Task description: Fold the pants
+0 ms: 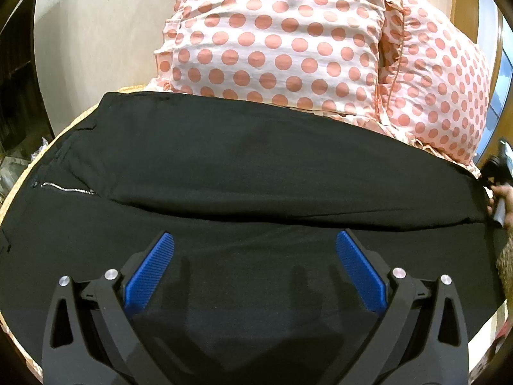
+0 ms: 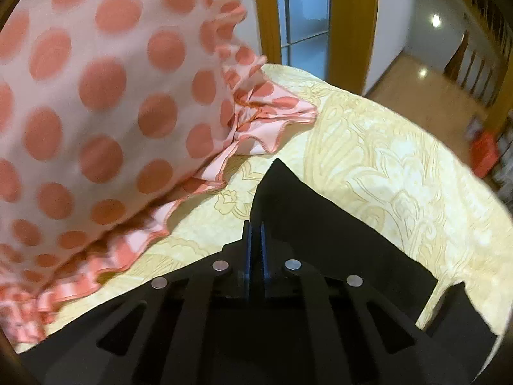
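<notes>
Ahead of the spread, empty left hand-held gripper point(image 1: 255, 266): black pants point(image 1: 256, 166) on bed point(image 2: 368, 147). Right hand-held gripper point(image 2: 255, 240) pinches hem. Fold pending; left needs a grip first.

You have a bed point(image 2: 368, 147) with a cream patterned cover; on it lie the black pants point(image 1: 256, 166) and 2 polka-dot pillows point(image 1: 288, 38)

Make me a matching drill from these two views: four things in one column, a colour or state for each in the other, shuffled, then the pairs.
1. pants
2. pillow
3. left hand-held gripper
4. right hand-held gripper

A. open above the cloth
B. black, spread flat
C. shut on the pants
D. pink dots, frilled edge

Pairs: 1-B, 2-D, 3-A, 4-C
</notes>
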Available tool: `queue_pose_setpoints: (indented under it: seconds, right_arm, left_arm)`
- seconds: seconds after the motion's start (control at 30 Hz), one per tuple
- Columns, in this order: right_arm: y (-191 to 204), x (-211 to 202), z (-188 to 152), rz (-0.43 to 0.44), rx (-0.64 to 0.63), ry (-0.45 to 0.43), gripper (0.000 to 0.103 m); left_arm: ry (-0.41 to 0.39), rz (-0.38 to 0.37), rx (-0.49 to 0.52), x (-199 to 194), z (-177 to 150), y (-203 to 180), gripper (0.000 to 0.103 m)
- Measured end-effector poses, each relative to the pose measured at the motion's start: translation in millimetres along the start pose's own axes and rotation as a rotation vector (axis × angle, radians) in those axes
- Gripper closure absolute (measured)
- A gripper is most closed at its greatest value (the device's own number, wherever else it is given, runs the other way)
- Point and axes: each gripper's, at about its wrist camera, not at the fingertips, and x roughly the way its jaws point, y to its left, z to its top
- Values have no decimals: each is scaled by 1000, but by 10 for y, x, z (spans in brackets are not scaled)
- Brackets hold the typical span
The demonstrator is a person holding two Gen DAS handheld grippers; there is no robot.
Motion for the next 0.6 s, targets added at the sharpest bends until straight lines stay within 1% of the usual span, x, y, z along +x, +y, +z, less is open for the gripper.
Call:
queue_pose_setpoints:
  seconds: [0.03,0.13,0.2,0.23,0.3,0.37,0.43,0.5,0.57,0.6]
  right_arm:
    - [6,-56,35,29,12,-9,98]
    - [-249,-416,4,156,50,-77,100]
    - [-399,-686,-60,210,55,-113,100]
    - [-490,-855,-157,238,53,-134,101]
    - [-663,-1086,-375,268,63,-140,101]
    - [-863,-1260,-626,281,80,-126,101]
    - [-1073,-1339,-896,270,103,-90,101]
    - [-1264,-1290,-1114,276,133,-33,101]
    - [-1360,-1183,-1189,295,162,16,101]
    - [-1390,-1201,-1242,301,171,23,101]
  left_arm:
    - [2,-6,-8,3,2,16,2]
    - [10,-17,-34,19,3,69,2]
    - [14,-21,-47,24,-1,90,2]
    - [13,-22,-53,23,-1,97,2]
    - [7,-26,-62,12,-4,114,2]
    - [2,-27,-65,3,-3,119,2]
    - [-4,-24,-64,-7,-3,117,2]
    - [-6,-23,-61,-12,-5,112,2]
    - [-1,-25,-55,0,0,107,2]
    - [5,-24,-48,12,4,94,2]
